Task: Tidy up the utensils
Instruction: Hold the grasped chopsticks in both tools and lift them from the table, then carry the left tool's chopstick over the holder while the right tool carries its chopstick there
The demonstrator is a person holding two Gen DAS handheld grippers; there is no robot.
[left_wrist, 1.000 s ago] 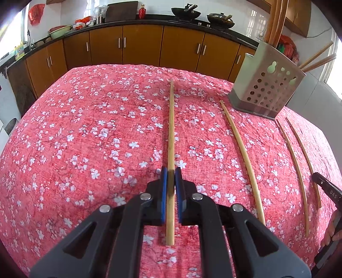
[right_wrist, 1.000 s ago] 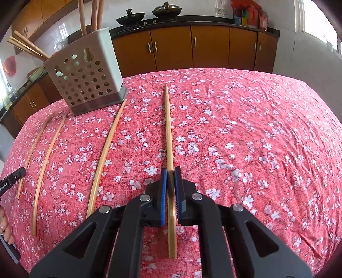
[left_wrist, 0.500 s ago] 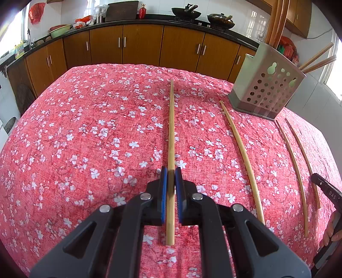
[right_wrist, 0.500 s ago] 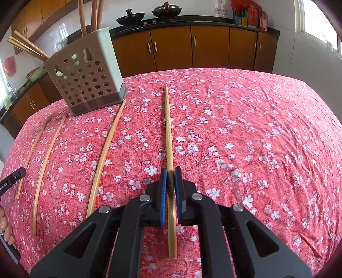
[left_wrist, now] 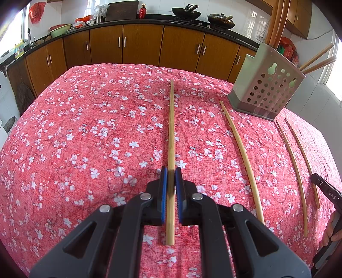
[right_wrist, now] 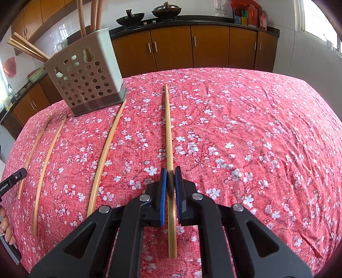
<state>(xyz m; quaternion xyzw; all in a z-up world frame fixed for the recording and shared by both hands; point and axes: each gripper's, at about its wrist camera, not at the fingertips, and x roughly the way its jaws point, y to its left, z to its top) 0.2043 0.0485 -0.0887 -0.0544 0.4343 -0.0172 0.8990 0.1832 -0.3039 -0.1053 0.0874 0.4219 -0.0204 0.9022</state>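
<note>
Right now I am clamping a chopstick (left_wrist: 171, 136) in my left claw (left_wrist: 171, 188) and another chopstick (right_wrist: 168, 132) in my right claw (right_wrist: 170, 188), both claws nearly closed, the sticks lying on the floral desk (left_wrist: 85, 139). Gripping near the butt ends is risking pivoting or slipping during lifting. Further back, the perforated holder (right_wrist: 85, 79) is keeping several sticks upright.

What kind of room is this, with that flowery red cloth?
Most likely a home kitchen: wooden cabinets run under a dark counter, two woks sit on a stove, and a perforated utensil holder with chopsticks stands on the cloth-covered table.
</note>
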